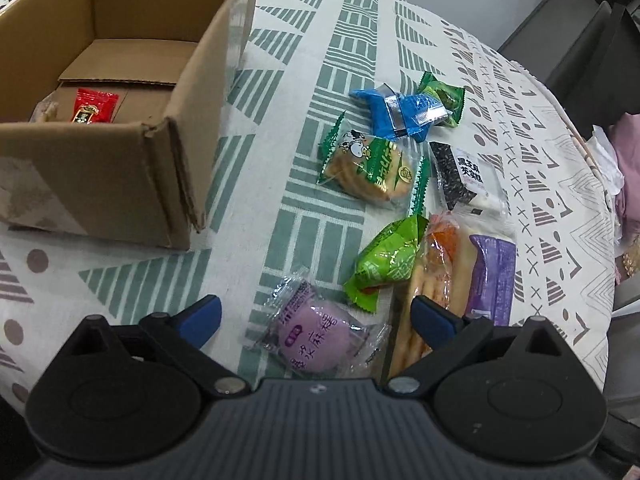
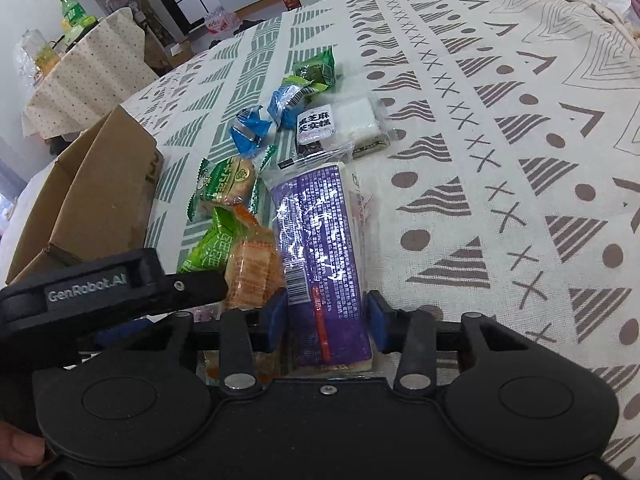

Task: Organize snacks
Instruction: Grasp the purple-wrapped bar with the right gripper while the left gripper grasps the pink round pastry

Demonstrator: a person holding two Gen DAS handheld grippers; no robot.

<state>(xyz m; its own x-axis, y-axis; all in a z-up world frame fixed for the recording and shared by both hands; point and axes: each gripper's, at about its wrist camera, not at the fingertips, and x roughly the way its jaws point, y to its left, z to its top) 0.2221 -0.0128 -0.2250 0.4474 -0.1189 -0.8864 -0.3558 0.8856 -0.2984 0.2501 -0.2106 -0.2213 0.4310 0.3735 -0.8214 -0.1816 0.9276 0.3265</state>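
Right gripper (image 2: pixel 326 322): my pads clamp both long sides of the purple packet (image 2: pixel 320 248), near edge of the pile. Left gripper (image 1: pixel 316 318): jaws spread, empty, above the round purple mochi (image 1: pixel 316 334). Advice: lift level, carry left, release low inside the cardboard box (image 1: pixel 132 168). Count: one red sachet (image 1: pixel 94 106) boxed; eight packets on the cloth (image 2: pixel 500 140), as far as I can tell.

Black tongs (image 2: pixel 327 316), blue pads (image 2: pixel 276 316), silver screws.
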